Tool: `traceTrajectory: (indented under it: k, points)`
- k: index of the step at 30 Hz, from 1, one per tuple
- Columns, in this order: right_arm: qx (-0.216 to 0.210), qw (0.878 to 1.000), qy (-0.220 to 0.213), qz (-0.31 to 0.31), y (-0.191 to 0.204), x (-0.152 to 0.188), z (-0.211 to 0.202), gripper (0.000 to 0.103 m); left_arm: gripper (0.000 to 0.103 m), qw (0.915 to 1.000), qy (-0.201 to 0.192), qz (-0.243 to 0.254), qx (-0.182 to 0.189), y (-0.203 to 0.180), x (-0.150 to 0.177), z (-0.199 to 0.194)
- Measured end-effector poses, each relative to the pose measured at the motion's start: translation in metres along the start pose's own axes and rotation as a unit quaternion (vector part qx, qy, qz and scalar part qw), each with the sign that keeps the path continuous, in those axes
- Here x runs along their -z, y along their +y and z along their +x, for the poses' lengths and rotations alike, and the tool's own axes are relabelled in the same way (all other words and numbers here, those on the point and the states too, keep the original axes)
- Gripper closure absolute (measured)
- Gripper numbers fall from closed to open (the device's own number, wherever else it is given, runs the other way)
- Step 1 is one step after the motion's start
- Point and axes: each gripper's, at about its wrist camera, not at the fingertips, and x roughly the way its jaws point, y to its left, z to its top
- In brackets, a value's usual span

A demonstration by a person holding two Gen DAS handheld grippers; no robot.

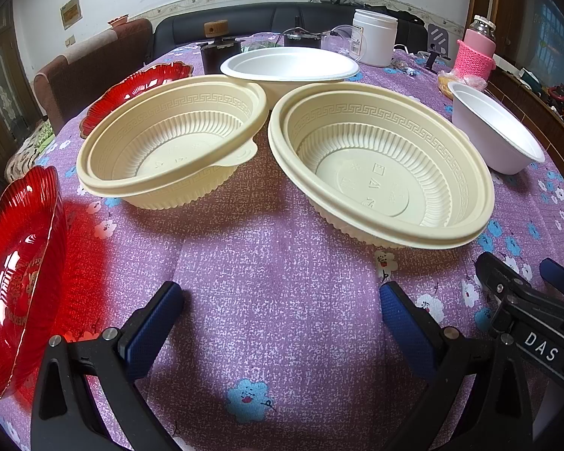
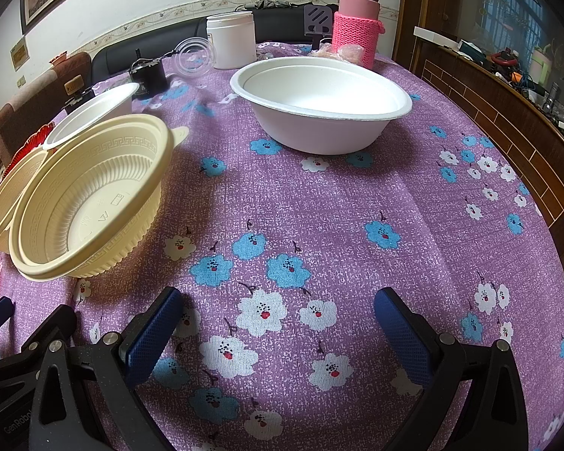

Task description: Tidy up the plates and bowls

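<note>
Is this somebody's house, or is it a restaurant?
Most likely somebody's house, a dining or living room. A flowery purple tablecloth covers the table, a dark sofa sits behind it, and a flask in a pink knitted sleeve stands among everyday clutter.

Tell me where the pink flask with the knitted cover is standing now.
The pink flask stands upright at the far edge of the table, right of the white jar and behind the white bowl. In the left wrist view it is at the far right.
</note>
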Motion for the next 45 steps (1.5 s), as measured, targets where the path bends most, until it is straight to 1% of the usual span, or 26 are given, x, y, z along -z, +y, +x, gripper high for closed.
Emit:
traceTrajectory:
  k: [16, 29, 45]
  points:
    - [0.000, 1.000, 0.000, 0.000, 0.0000, 0.0000, 0.0000, 0.001, 0.000, 1.0000, 0.000, 0.002, 0.004, 0.0029, 0.0001, -0.0004]
    - [0.000, 1.000, 0.000, 0.000, 0.0000, 0.0001, -0.0001, 0.001, 0.000, 0.9987, 0.003, 0.039, 0.032, 0.0061, 0.0068, -0.0062]
    - [0.000, 1.000, 0.000, 0.000, 0.0000, 0.0000, 0.0000, 0.001, 0.000, 0.9988, 0.002, 0.039, 0.030, 0.0053, 0.0058, -0.0063]
